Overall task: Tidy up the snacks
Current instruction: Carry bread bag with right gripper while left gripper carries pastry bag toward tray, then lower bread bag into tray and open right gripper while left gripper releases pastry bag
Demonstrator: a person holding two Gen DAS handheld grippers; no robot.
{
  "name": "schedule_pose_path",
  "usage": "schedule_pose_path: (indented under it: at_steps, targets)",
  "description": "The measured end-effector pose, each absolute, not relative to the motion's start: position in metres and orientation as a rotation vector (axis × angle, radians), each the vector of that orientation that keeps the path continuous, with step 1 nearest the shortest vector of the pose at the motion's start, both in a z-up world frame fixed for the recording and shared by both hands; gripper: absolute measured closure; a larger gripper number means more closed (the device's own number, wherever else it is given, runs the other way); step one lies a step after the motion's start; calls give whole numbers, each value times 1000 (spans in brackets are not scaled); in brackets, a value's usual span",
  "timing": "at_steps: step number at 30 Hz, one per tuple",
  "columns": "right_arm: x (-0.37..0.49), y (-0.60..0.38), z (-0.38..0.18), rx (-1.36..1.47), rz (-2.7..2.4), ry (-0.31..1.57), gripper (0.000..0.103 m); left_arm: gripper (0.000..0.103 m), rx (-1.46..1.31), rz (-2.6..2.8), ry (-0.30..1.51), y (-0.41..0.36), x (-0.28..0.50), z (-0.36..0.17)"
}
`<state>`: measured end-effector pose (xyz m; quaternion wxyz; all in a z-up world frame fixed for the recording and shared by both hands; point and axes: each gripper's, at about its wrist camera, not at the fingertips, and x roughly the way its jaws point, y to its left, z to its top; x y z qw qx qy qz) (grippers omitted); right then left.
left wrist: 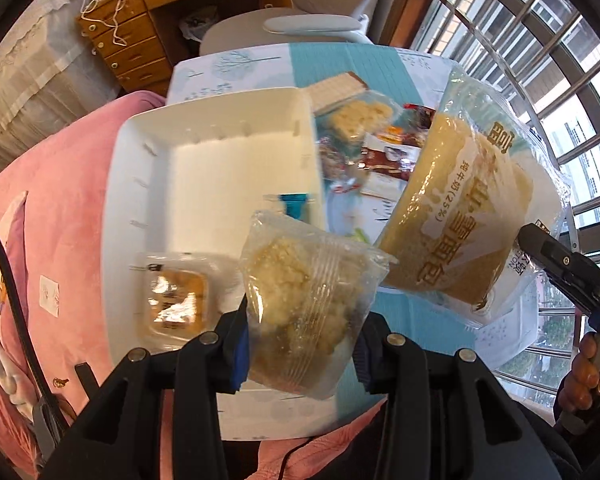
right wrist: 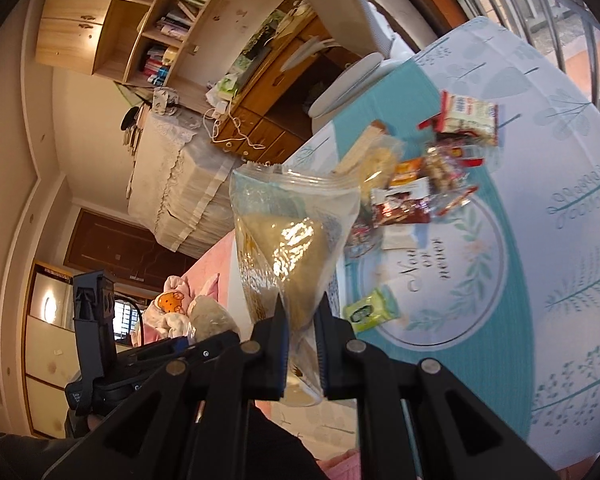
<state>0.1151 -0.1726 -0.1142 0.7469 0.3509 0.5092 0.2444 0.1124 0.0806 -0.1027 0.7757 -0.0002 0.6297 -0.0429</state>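
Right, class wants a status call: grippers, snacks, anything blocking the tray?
Left gripper shut on small clear pastry packet. Right gripper shut on big bread bag. White tray holds one boxed snack. Nothing seen blocking the tray.

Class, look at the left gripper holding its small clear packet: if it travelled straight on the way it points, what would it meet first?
Probably the white tray beneath the left gripper, which carries the crumbly pastry packet; depth is uncertain.
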Motion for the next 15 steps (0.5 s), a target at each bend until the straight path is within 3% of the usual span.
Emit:
schedule_pose_path:
  at_steps: [15]
  targets:
    - [92, -57, -124, 714, 584, 1168, 91, 63, 13, -72, 1357, 183, 95, -123]
